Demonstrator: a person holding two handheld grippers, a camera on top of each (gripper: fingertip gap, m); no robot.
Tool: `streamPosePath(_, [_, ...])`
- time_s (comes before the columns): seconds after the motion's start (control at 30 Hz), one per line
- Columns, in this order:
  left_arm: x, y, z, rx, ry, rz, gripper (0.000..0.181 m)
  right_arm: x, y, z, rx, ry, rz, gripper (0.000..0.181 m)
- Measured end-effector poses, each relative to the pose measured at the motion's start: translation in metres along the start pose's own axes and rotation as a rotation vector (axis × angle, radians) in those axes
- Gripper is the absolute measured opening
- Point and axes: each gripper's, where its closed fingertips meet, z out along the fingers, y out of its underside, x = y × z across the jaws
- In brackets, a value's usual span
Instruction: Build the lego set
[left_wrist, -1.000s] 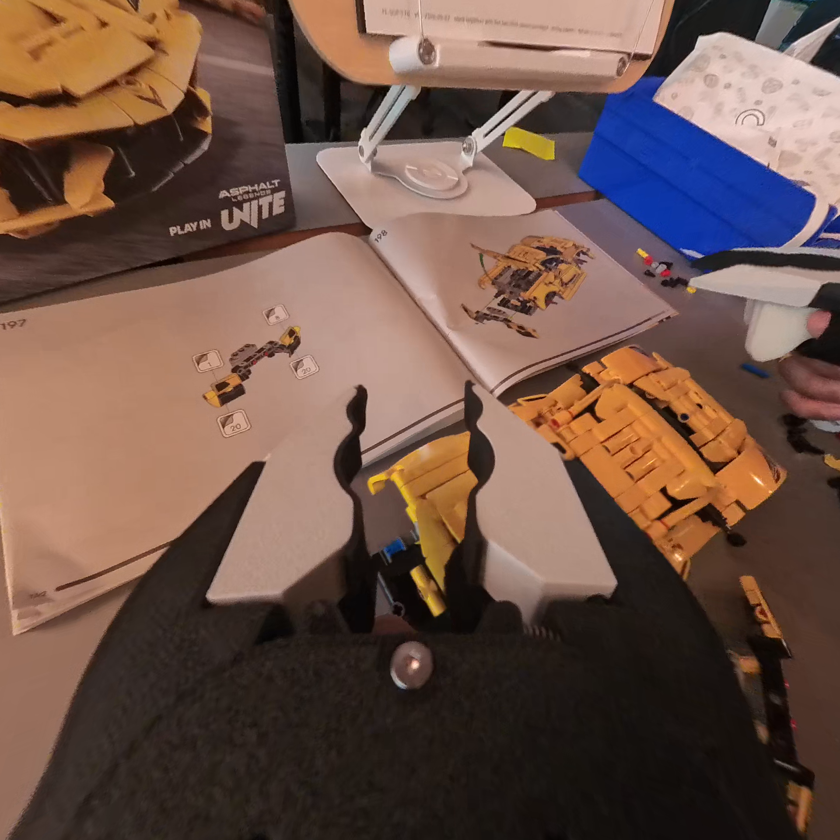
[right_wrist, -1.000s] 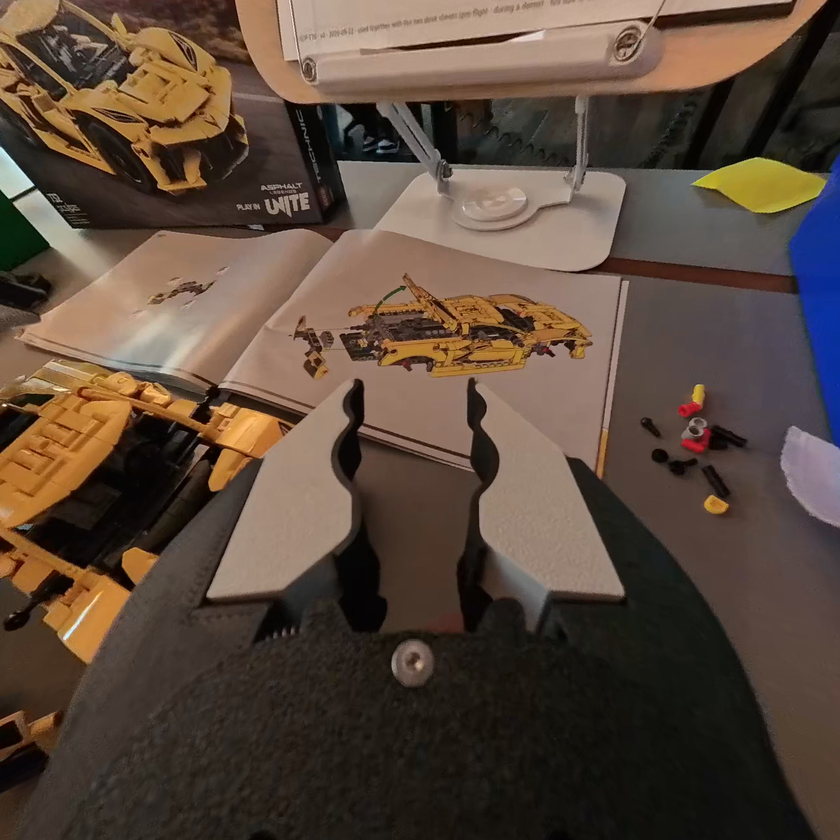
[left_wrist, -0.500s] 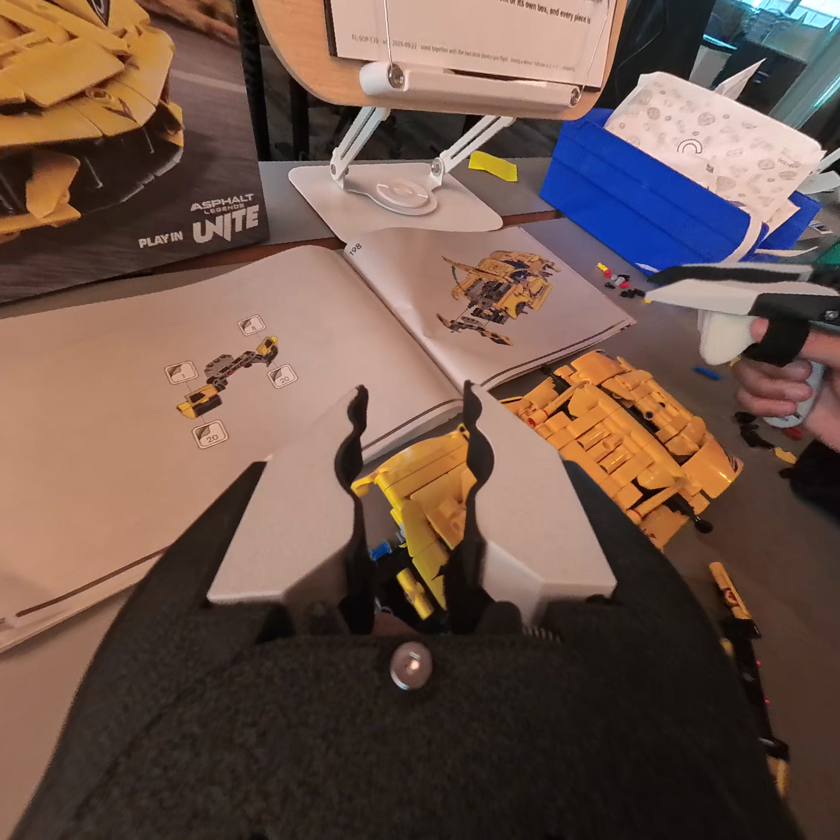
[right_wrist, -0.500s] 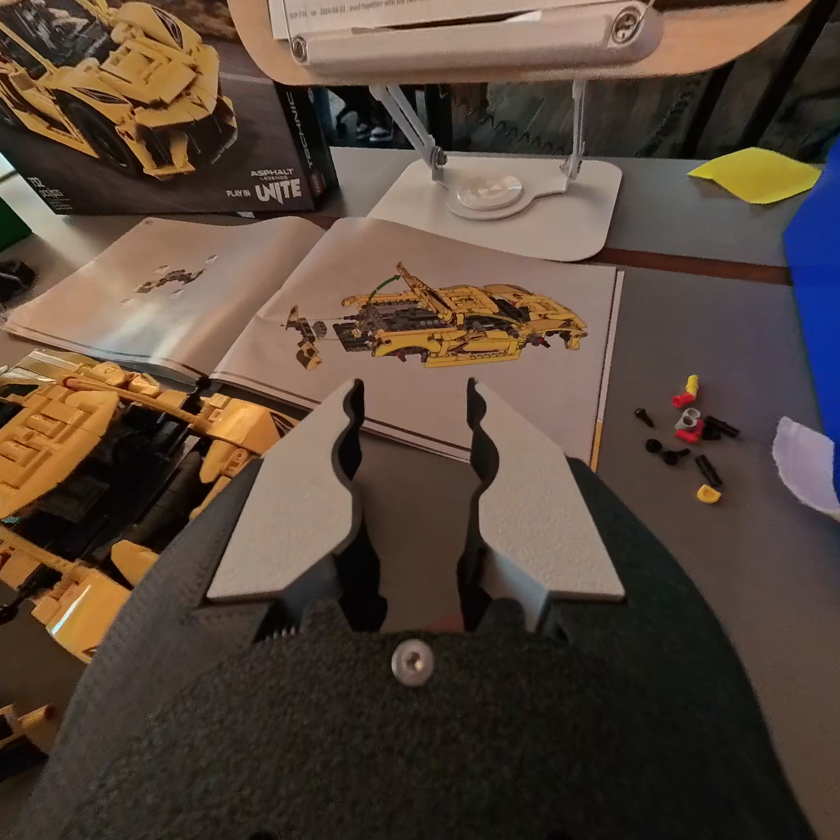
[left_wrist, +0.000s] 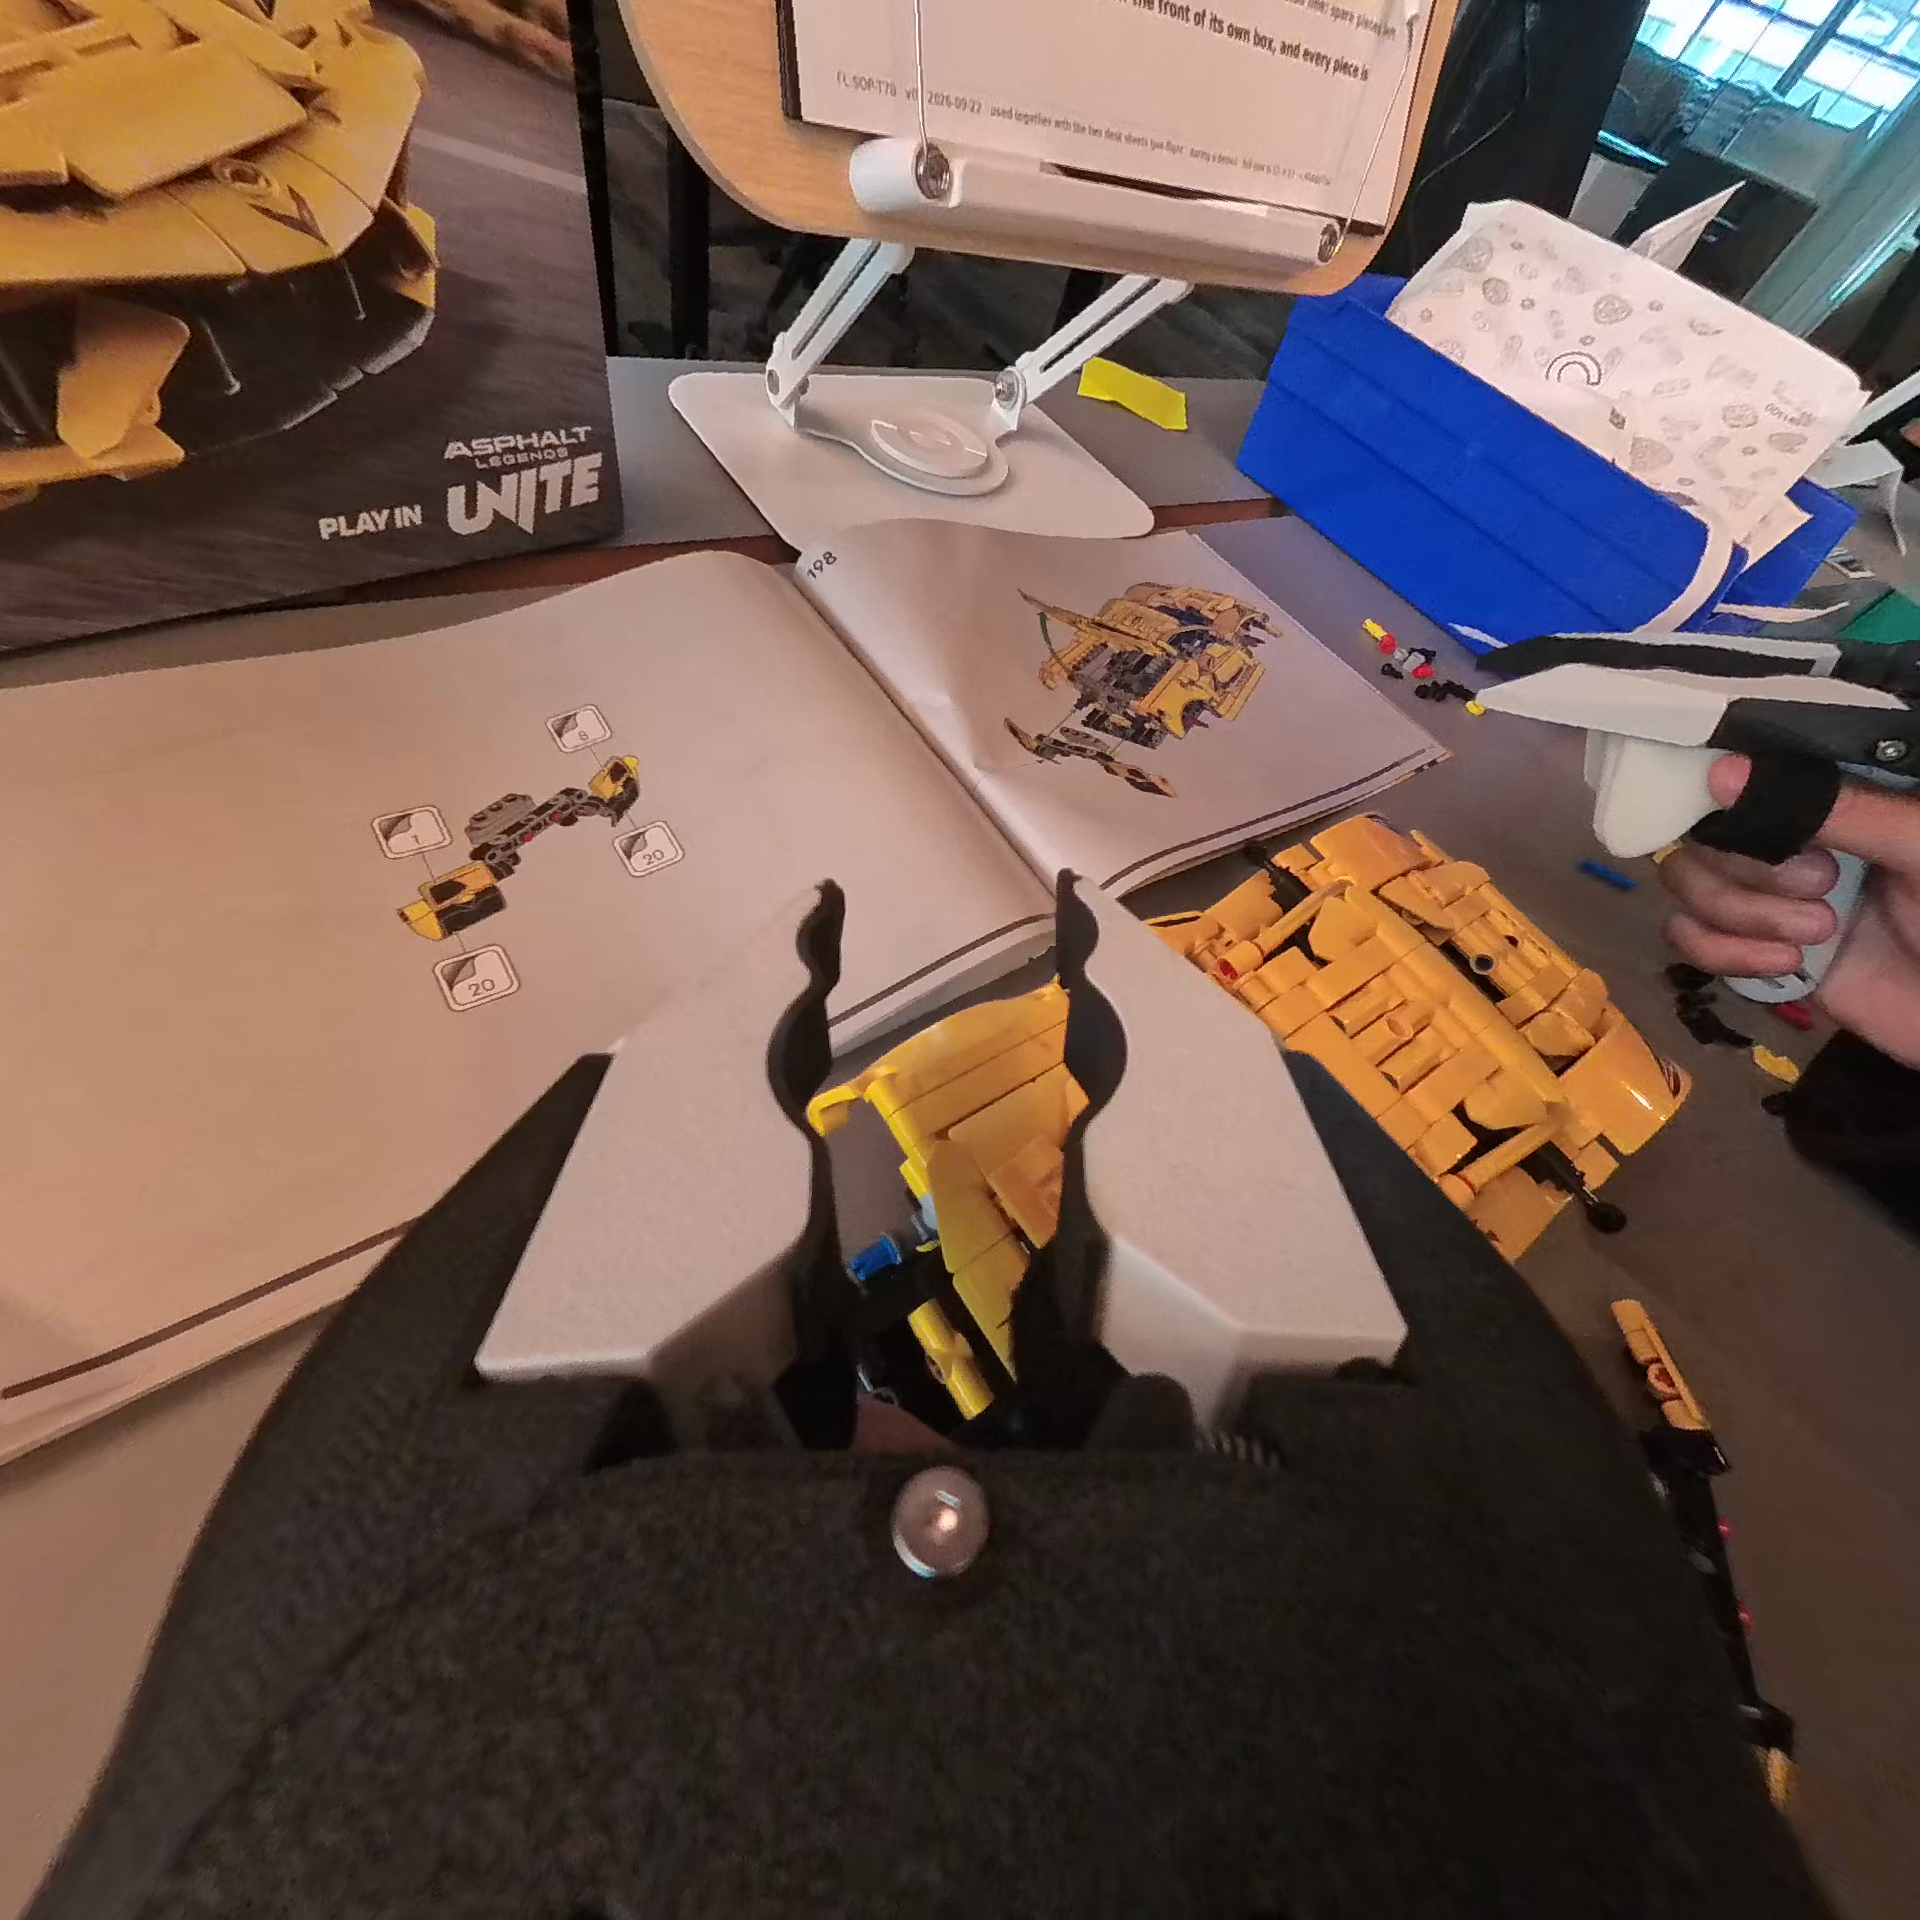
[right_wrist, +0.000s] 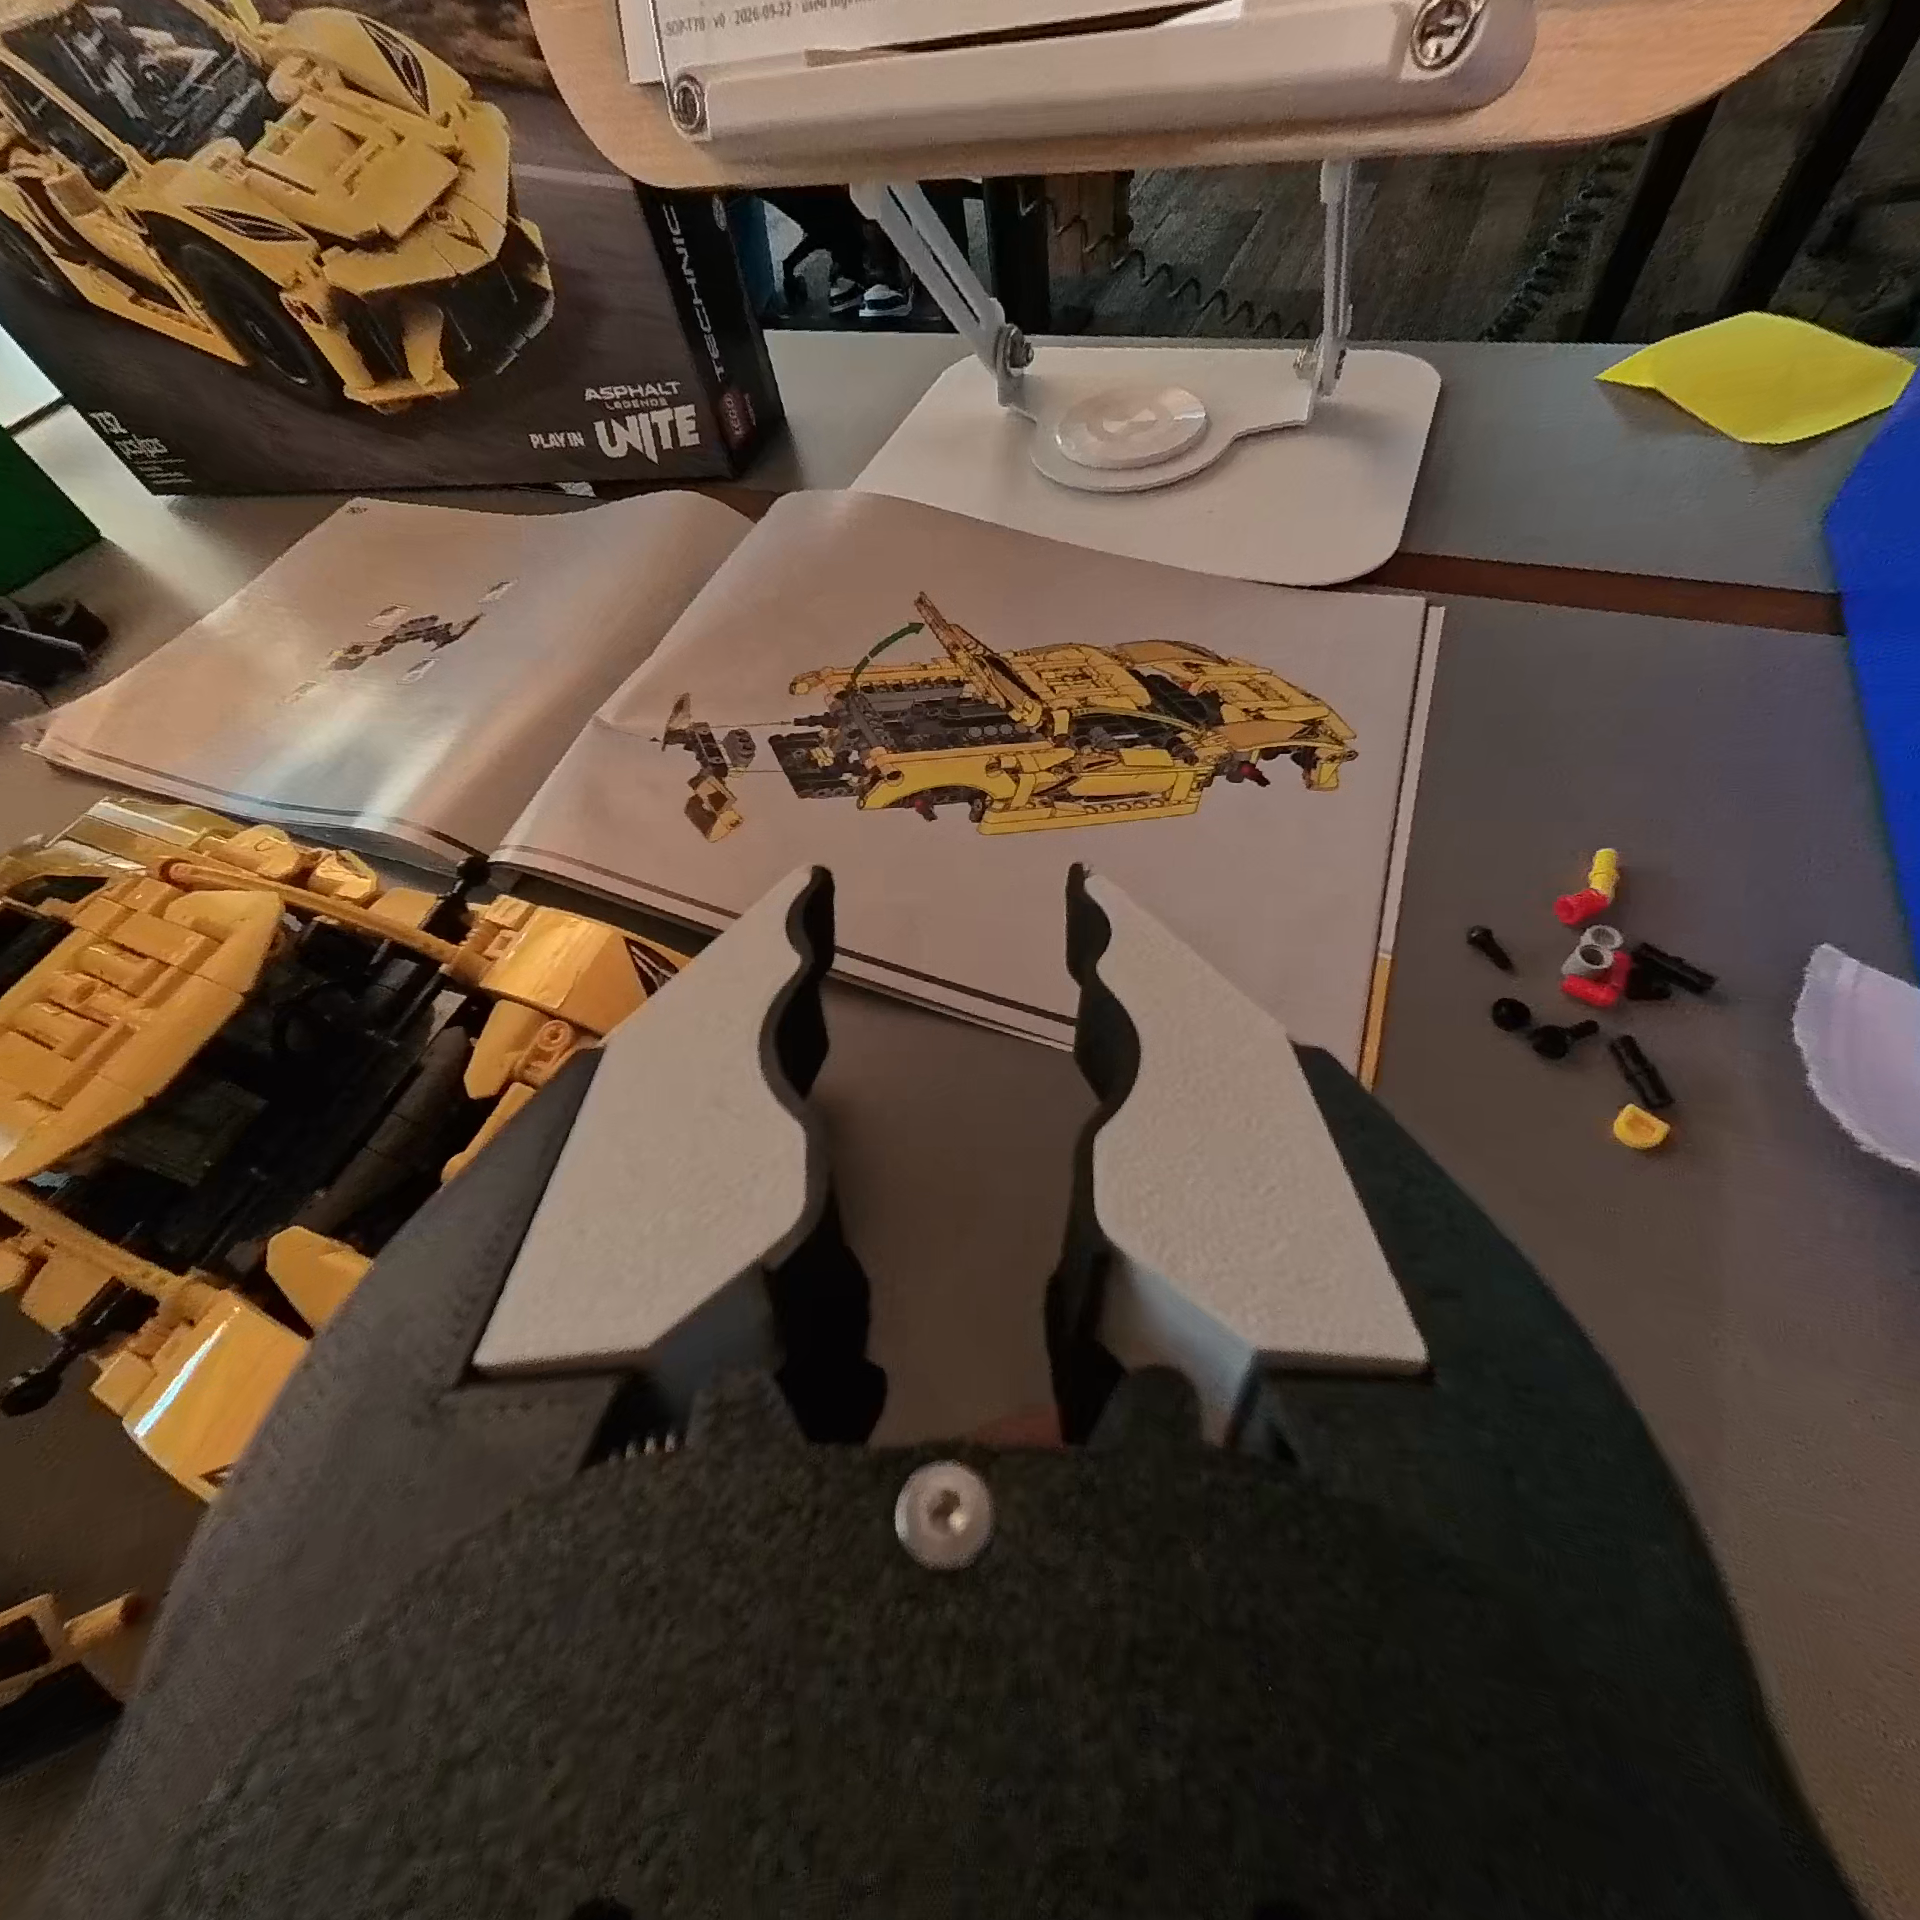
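Note:
My left gripper (left_wrist: 945, 894) is shut on a yellow and black lego sub-assembly (left_wrist: 966, 1143), held deep between its fingers above the table. The yellow lego car body (left_wrist: 1423, 1039) lies just right of it, below the open instruction book (left_wrist: 312, 831). My right gripper (right_wrist: 948, 878) is open and empty above the bare table in front of the book (right_wrist: 1039, 582). The car (right_wrist: 156, 997) lies at its left. The right gripper also shows at the right edge of the left wrist view (left_wrist: 1496, 681), held by a hand.
Small loose red, black and yellow pieces (right_wrist: 1590, 966) lie right of the book. The set's box (left_wrist: 260, 312) stands at the back left. A white document stand (right_wrist: 1143, 436) and a blue bin (left_wrist: 1455, 488) are behind. A black and yellow strip (left_wrist: 1683, 1455) lies at the near right.
My left gripper has drawn back and tilted up a little with the sub-assembly still in it. The right gripper has come further into the left view. It stays open.

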Motion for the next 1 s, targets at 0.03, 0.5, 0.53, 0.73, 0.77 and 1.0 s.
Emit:
streamPosePath(0.03, [0.000, 0.000, 0.000, 0.001, 0.000, 0.000, 0.041, 0.000, 0.000, 0.000, -0.001, -0.002, 0.001, 0.045])
streamPosePath(0.5, [0.003, -0.004, -0.004, 0.001, 0.023, -0.024, 0.041, -0.001, 0.001, 0.001, -0.002, 0.000, -0.012, 0.045])
streamPosePath(0.53, [0.005, -0.005, -0.005, 0.000, 0.036, -0.029, 0.041, -0.002, 0.001, 0.001, 0.000, -0.003, -0.016, 0.045])
streamPosePath(0.73, [0.020, -0.017, -0.037, -0.014, 0.212, -0.101, 0.042, -0.026, -0.016, -0.015, 0.038, -0.096, 0.004, 0.051])
streamPosePath(0.77, [0.021, -0.011, -0.045, -0.049, 0.233, -0.094, 0.043, -0.033, -0.017, -0.022, 0.033, -0.124, 0.014, 0.054])
streamPosePath(1.0, [0.017, 0.062, -0.075, -0.305, 0.205, -0.045, 0.064, -0.094, 0.061, -0.059, -0.240, -0.231, -0.074, 0.089])
